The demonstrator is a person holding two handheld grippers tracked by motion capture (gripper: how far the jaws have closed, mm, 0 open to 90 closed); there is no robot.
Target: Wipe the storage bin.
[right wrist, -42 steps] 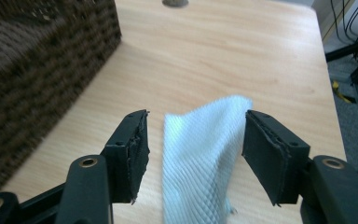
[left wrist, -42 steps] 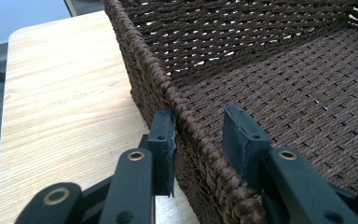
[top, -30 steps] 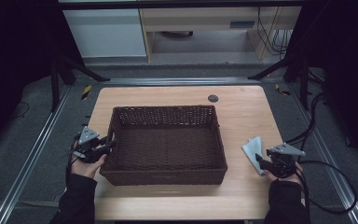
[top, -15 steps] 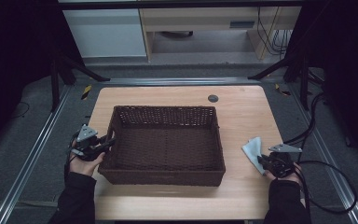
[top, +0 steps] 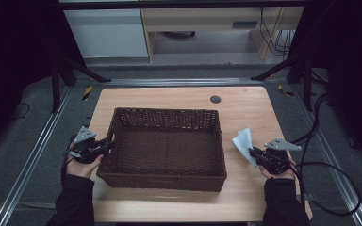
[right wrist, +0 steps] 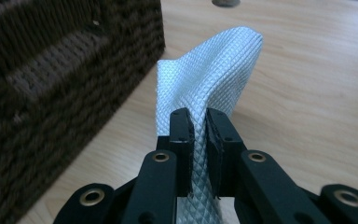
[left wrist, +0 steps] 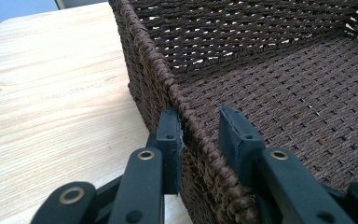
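A dark brown woven basket (top: 165,112) stands mid-table. My left gripper (top: 107,143) straddles its left wall near the front corner. In the left gripper view my gripper (left wrist: 200,126) has the basket rim (left wrist: 186,112) between its jaws, which have just been closing. The outer pad touches the weave and the inner pad stands a little off it. My right gripper (top: 253,153) is shut on a pale blue textured cloth (top: 243,141) to the right of the basket. In the right gripper view my gripper (right wrist: 199,123) pinches the cloth (right wrist: 214,70), which stands up folded beyond the pads.
The light wooden table (top: 169,96) has a small dark round grommet (top: 215,99) near its far edge. The basket wall (right wrist: 51,70) lies close on the left in the right gripper view. Black cables (top: 320,169) trail off the table's right side.
My right gripper closed on the cloth and lifted it a little, so the cloth now rises off the table. The left gripper's jaws narrowed around the basket wall while that hand stayed put.
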